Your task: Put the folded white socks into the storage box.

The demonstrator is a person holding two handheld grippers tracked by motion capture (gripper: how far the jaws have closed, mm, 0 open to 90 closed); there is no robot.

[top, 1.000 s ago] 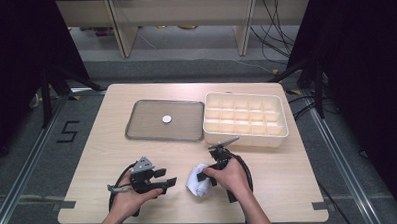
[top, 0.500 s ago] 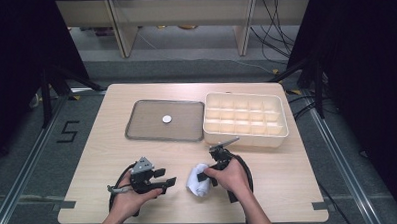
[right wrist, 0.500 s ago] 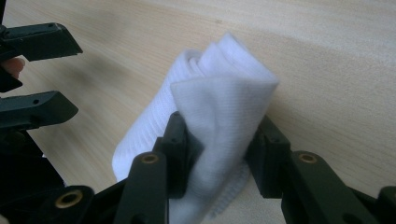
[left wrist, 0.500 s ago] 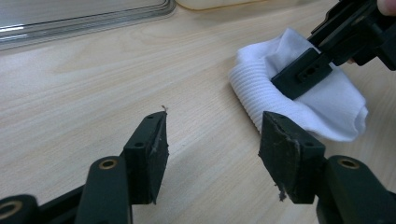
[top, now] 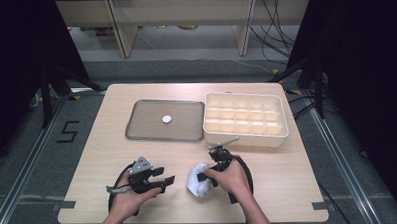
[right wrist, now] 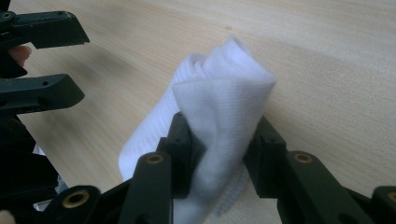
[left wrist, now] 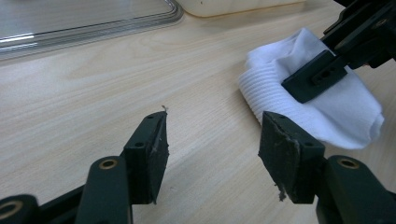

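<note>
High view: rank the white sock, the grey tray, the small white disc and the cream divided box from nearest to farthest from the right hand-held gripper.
From the right hand-held gripper, whose jaws have just been closing on the sock:
1. White sock: between its jaws, front of table.
2. Cream divided box: just beyond, to the right.
3. Grey tray: beyond, left of the box.
4. Small white disc: on the tray's middle.

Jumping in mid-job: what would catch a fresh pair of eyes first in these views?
The bright white sock stands out at the table's near edge, bunched between the jaws of the right gripper, which have just been closing on it. Beside it, the left gripper stands open over bare wood. Farther back, a small white disc sits on the grey tray.
</note>
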